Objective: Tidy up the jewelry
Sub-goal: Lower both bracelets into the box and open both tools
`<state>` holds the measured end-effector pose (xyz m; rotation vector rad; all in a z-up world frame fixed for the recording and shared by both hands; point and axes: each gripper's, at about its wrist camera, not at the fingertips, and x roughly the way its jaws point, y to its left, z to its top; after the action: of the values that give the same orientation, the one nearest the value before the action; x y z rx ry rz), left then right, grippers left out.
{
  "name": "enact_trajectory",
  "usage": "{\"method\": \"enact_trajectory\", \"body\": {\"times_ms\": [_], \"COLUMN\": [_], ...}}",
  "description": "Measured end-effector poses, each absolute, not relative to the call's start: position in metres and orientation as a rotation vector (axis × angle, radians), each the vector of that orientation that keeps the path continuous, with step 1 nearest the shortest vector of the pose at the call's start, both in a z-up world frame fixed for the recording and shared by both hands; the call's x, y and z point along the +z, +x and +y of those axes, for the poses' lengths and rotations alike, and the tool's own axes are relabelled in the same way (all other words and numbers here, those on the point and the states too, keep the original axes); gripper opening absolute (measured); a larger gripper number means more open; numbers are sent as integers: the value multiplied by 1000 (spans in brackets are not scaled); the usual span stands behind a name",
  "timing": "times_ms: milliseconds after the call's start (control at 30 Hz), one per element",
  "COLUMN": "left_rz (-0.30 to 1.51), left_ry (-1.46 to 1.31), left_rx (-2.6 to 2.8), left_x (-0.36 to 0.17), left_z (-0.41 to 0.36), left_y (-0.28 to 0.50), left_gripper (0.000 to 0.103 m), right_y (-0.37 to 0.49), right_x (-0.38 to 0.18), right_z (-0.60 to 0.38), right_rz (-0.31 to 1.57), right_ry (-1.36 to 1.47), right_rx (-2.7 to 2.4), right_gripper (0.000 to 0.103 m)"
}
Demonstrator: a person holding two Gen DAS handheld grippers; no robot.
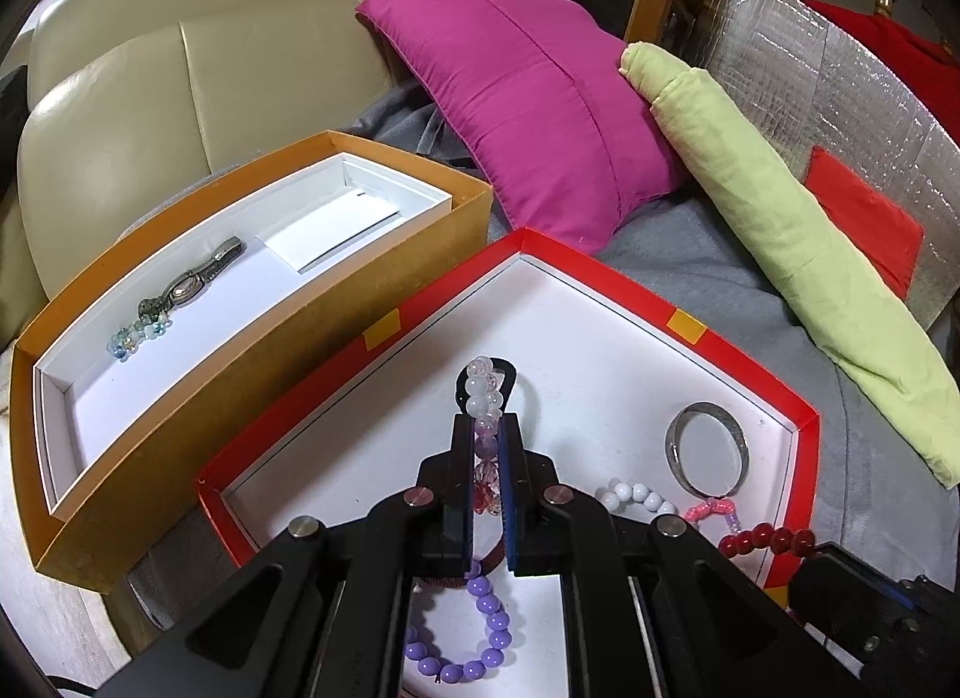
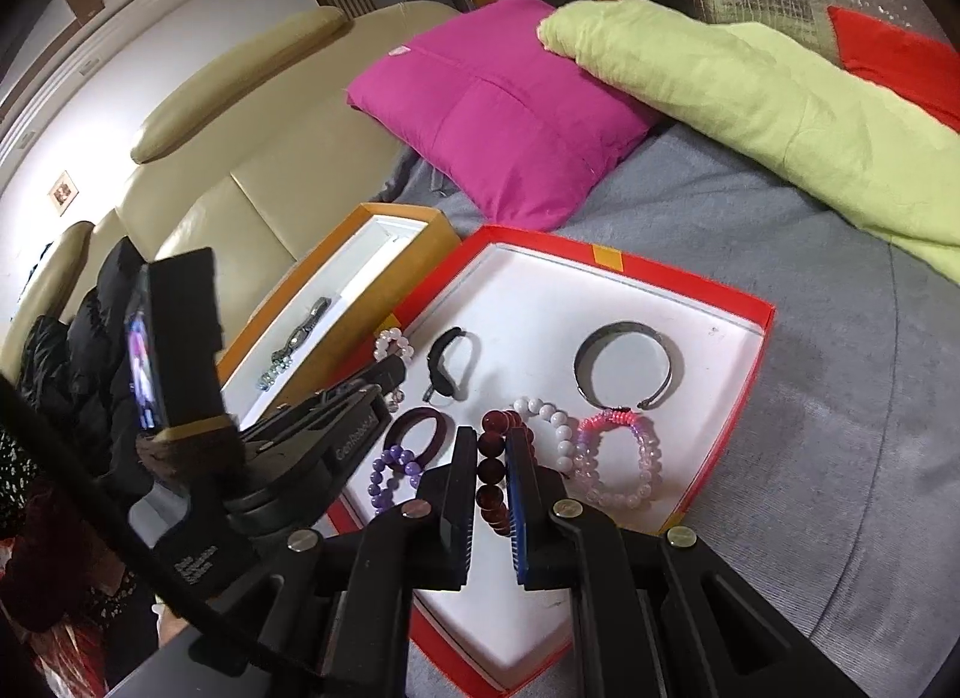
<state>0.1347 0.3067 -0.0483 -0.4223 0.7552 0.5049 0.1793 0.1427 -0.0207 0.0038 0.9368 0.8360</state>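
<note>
My left gripper is shut on a clear and pale purple bead bracelet above the red tray. My right gripper is shut on a dark red bead bracelet over the same red tray. The tray holds a silver bangle, a purple bead bracelet, a white bead bracelet, a pink bead bracelet and a black band. The orange box to the left holds a watch and a pale blue bead bracelet.
A magenta pillow and a green rolled cloth lie behind the tray on the grey blanket. A beige leather sofa back stands at the left. The left gripper's body reaches over the tray's left side.
</note>
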Motion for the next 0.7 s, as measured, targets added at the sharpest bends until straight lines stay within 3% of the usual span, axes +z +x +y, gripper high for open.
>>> {"method": "enact_trajectory", "body": {"times_ms": [700], "left_rz": [816], "left_ry": [-366], "left_rx": [502], "left_x": [-60], "left_z": [300], "left_y": [148], "left_gripper": [7], "right_y": [205], "right_x": [-61], "right_z": [134], "right_rz": [1027], "right_ry": [-29], "right_rx": [762], "right_gripper": [10]}}
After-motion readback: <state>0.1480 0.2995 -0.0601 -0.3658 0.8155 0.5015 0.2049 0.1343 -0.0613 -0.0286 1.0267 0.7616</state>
